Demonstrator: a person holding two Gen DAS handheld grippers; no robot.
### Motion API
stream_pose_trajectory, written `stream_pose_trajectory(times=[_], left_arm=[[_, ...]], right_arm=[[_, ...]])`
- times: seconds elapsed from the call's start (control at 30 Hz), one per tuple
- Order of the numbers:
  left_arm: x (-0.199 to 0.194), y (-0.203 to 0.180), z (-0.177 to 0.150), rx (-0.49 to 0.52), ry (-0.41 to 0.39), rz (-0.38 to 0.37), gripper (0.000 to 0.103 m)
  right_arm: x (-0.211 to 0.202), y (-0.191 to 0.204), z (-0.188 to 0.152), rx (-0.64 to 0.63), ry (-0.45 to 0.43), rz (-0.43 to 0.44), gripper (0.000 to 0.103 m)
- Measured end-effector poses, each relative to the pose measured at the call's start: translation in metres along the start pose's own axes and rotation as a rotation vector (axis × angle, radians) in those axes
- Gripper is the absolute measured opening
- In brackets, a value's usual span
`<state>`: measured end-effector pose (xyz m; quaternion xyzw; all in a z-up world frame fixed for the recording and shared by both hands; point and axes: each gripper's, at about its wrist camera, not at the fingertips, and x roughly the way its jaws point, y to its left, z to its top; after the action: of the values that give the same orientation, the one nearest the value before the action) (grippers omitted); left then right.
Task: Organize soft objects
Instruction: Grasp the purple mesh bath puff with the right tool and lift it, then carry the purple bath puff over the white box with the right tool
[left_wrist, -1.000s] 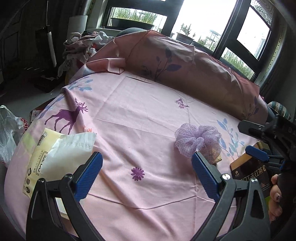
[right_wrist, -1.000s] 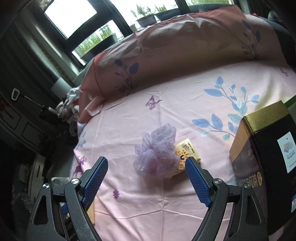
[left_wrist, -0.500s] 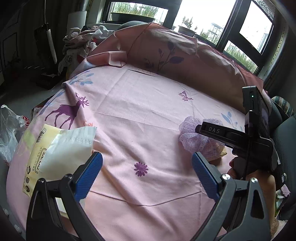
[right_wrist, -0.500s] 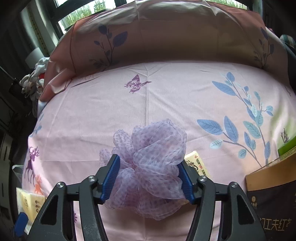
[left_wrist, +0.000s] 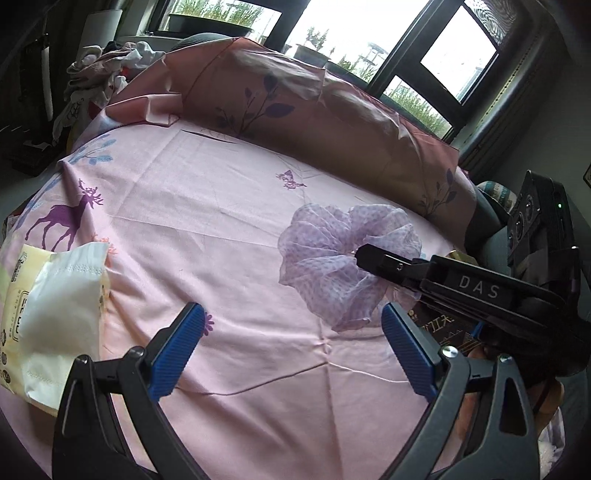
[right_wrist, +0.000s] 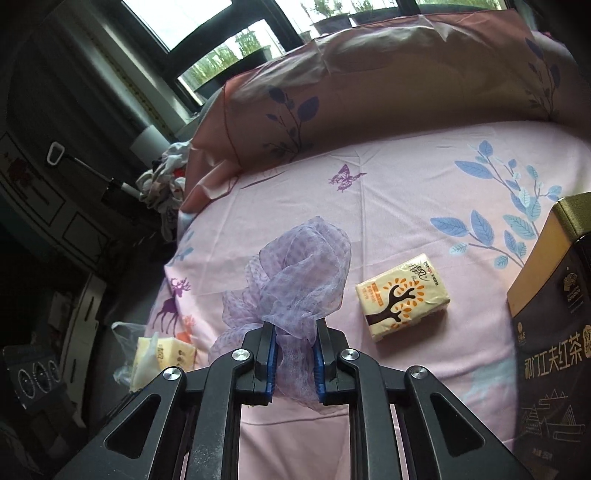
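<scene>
In the right wrist view, the right gripper (right_wrist: 294, 363) has its blue pads pressed together on the lower folds of a lilac mesh scrunchie (right_wrist: 295, 284), whose gauzy loops bunch up above the fingertips and look lifted clear of the pink bedsheet (right_wrist: 399, 206). Just to the right of it a small tissue packet (right_wrist: 402, 301) printed with a brown tree lies flat on the sheet, and further right a dark tea box (right_wrist: 554, 332) with a gold top stands at the frame's edge. In the left wrist view, the left gripper (left_wrist: 291, 349) hangs over the sheet with its jaws wide apart and nothing between them. To its left a soft pack of white tissues (left_wrist: 55, 314) in yellow wrapping sits at the edge of the bed, near a purple deer print. Ahead and to the right, the scrunchie shows again, pinched at the tip of the other gripper's black finger. Beyond, a long pink pillow (left_wrist: 314, 110) with leaf sprigs lies along the far side of the bed beneath the windows (left_wrist: 458, 51), and a heap of clothes (left_wrist: 107, 70) sits at the far left.
</scene>
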<state>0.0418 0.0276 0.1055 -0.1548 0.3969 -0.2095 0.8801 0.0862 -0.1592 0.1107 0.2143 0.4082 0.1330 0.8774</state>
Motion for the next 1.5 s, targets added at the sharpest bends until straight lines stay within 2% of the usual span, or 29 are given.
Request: stream_pose_trajectory(times=[0.1,0.2,0.27,0.37,0.47,0.73,0.93,1.1,1.27,1.5], left_arm=[[-0.001,-0.012,-0.002,0.022,0.001,-0.086,0.092],[-0.003,-0.019,-0.002,0.025,0.006,-0.145,0.072],[-0.004,-0.024,-0.003,0.041,0.002,-0.144,0.05],[-0.006,-0.031,-0.005,0.07,0.003,-0.169,0.035],[-0.009,-0.042,-0.007,0.114,-0.001,-0.178,0.029],[-0.019,-0.093,-0.007,0.258,-0.02,-0.199,0.027],[-0.033,-0.162,-0.01,0.415,-0.047,-0.207,0.027],[-0.041,-0.213,-0.011,0.493,-0.065,-0.233,0.026],[-0.031,-0.265,-0.017,0.593,-0.069,-0.269,0.026],[0.016,-0.332,-0.032,0.687,0.001,-0.295,0.027]], right_arm=[[-0.014,0.009,-0.003,-0.027,0.006,0.088,0.017],[-0.021,0.011,-0.008,-0.029,0.021,0.122,0.017],[-0.025,0.008,-0.011,-0.021,0.029,0.129,0.017],[-0.03,0.005,-0.015,-0.021,0.025,0.14,0.017],[-0.038,0.002,-0.02,-0.018,0.011,0.13,0.017],[-0.086,-0.017,-0.02,0.022,-0.058,0.104,0.017],[-0.153,-0.042,-0.026,0.06,-0.188,0.068,0.017],[-0.203,-0.064,-0.031,0.087,-0.314,0.051,0.017],[-0.242,-0.092,-0.033,0.121,-0.424,-0.01,0.017],[-0.268,-0.156,-0.034,0.228,-0.499,-0.094,0.018]])
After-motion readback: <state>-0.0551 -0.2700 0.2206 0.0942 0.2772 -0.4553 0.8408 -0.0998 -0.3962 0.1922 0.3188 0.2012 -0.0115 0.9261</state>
